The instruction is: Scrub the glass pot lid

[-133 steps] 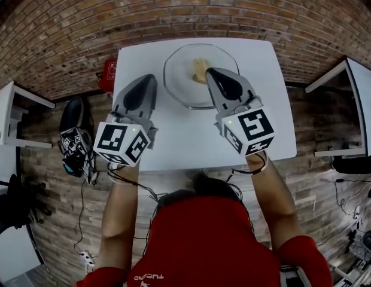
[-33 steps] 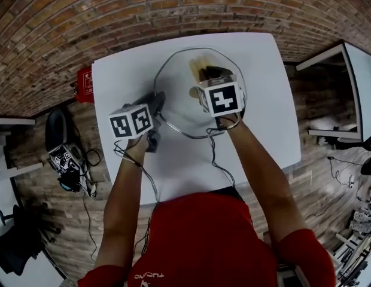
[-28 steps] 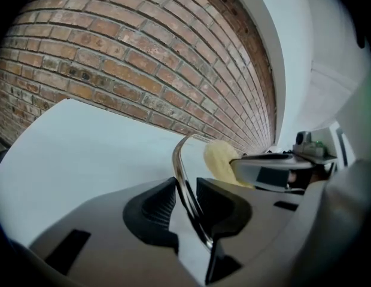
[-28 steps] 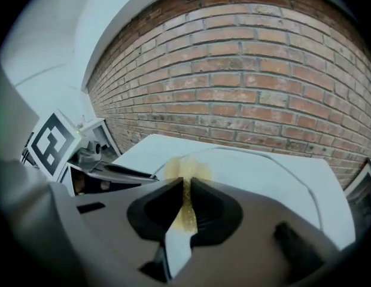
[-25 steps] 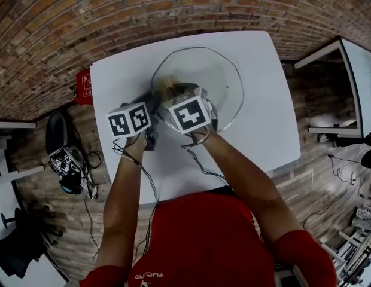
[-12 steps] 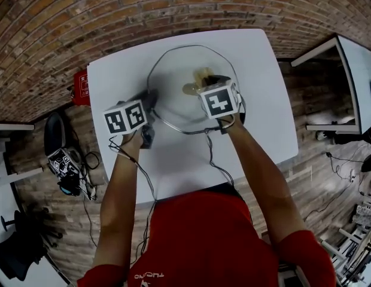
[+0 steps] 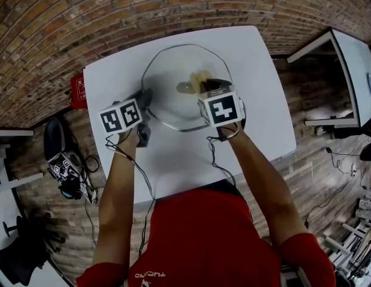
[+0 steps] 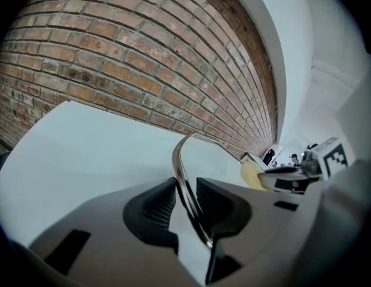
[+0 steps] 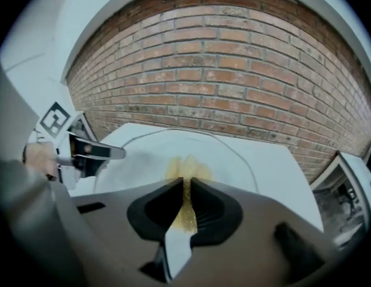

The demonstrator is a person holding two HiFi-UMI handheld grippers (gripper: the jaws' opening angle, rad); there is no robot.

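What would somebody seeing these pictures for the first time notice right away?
A big glass lid on the white table by the brick wall stands out first. The left gripper pinches its rim, while the right gripper holds a yellow scrubbing pad against the glass.

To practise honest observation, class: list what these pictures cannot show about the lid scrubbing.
Head view: the right gripper covers where the sponge meets the lid.
Left gripper view: the left gripper itself covers the lid's near rim.
Head view: the red object's label is too small to read.
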